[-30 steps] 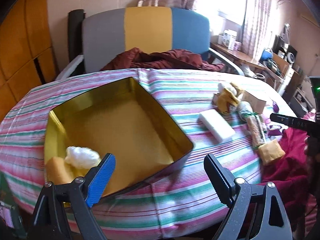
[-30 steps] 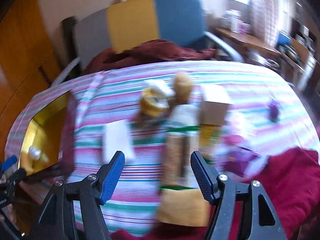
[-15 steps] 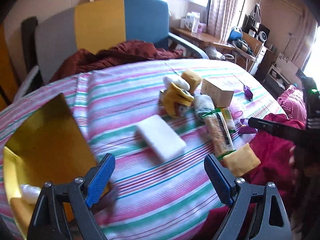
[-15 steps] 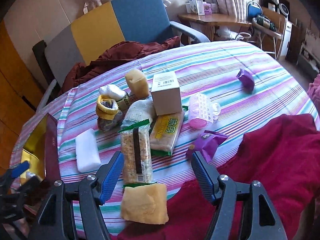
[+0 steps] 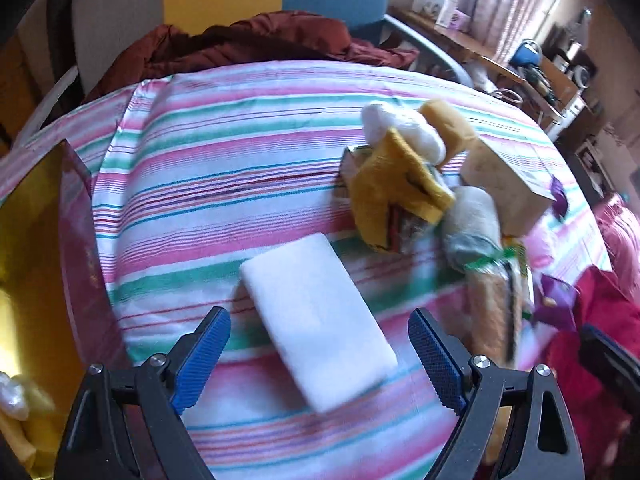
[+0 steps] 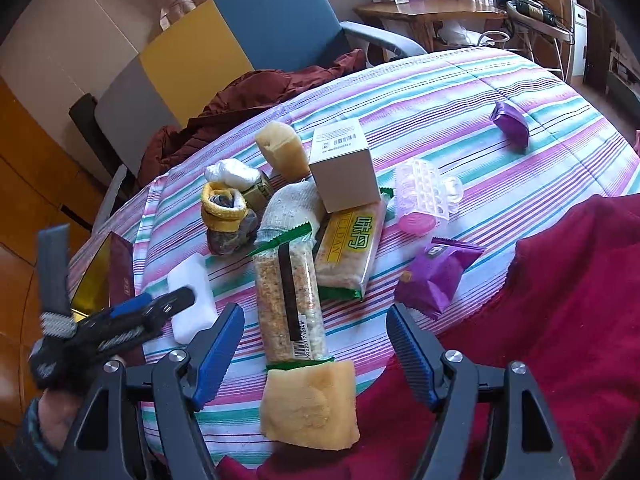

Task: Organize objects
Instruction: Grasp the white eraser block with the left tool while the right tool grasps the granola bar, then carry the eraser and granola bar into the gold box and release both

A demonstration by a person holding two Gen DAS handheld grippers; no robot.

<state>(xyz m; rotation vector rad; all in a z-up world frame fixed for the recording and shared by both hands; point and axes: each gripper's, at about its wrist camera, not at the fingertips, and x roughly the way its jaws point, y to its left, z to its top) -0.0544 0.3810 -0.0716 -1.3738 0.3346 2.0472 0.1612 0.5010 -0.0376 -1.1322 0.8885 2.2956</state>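
Note:
My left gripper [image 5: 320, 356] is open, with a white foam block [image 5: 316, 320] lying on the striped cloth between its fingers. The same block [image 6: 190, 296] shows in the right wrist view, with the left gripper [image 6: 160, 308] over it. The gold tin [image 5: 28, 260] sits at the left, holding a yellow piece and a white wad. My right gripper [image 6: 316, 352] is open and empty, above a yellow sponge [image 6: 308, 404] and a long snack bar [image 6: 290, 300].
A pile lies mid-table: yellow sock [image 6: 224, 208], white sock [image 6: 292, 208], cardboard box [image 6: 344, 168], yellow snack pack [image 6: 352, 248], pink plastic case [image 6: 424, 196], purple packets [image 6: 436, 276]. A red cloth [image 6: 560, 320] covers the near right. A chair [image 6: 240, 48] stands behind.
My left gripper swung right from the gold tin and closed in on the white foam block. The right gripper's view moved slightly nearer the snack bar and sponge.

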